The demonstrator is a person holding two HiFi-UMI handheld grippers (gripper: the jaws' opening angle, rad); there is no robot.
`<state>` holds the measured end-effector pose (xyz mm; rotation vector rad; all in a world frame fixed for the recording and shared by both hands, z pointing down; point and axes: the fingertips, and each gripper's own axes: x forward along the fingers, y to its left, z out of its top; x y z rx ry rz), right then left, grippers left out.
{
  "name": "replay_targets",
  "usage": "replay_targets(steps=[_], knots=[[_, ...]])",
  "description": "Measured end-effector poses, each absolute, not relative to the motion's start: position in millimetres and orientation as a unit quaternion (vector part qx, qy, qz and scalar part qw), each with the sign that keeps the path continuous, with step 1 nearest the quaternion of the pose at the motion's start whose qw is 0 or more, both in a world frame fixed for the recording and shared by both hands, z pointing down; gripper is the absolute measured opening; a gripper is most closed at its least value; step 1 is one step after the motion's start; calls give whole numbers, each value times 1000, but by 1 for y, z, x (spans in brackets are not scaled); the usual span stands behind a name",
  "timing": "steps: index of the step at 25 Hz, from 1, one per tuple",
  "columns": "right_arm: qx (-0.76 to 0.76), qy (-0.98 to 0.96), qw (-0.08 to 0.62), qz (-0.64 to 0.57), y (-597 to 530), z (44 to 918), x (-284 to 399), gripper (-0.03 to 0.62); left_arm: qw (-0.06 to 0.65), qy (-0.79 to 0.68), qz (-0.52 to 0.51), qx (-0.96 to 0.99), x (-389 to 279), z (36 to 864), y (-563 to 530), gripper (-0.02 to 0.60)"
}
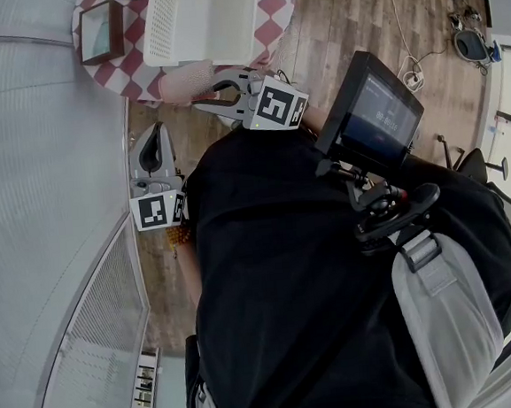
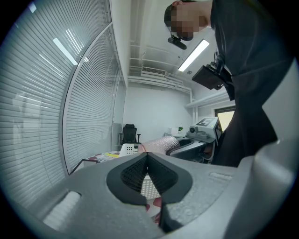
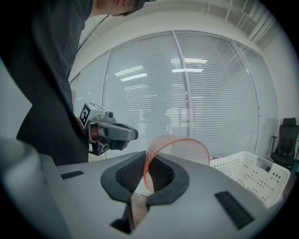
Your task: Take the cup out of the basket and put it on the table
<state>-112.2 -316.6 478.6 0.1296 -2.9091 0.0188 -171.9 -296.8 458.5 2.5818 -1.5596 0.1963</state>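
Cup (image 3: 180, 147), thin, light and flexible by the look, hangs outside the basket (image 1: 169, 28) at the table's (image 1: 138, 76) near edge, its rim wall pinched in the right gripper (image 3: 148, 163); left gripper (image 2: 147, 161) closed on nothing.

Office with blinds (image 2: 42, 116), desk chair (image 2: 129, 134)
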Motion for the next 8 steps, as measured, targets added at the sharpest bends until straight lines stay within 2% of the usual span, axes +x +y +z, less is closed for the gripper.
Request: replay_targets(steps=[8], knots=[[41, -992, 119, 7, -316, 480, -114, 25, 61, -516, 62, 852, -171, 459, -296, 5]])
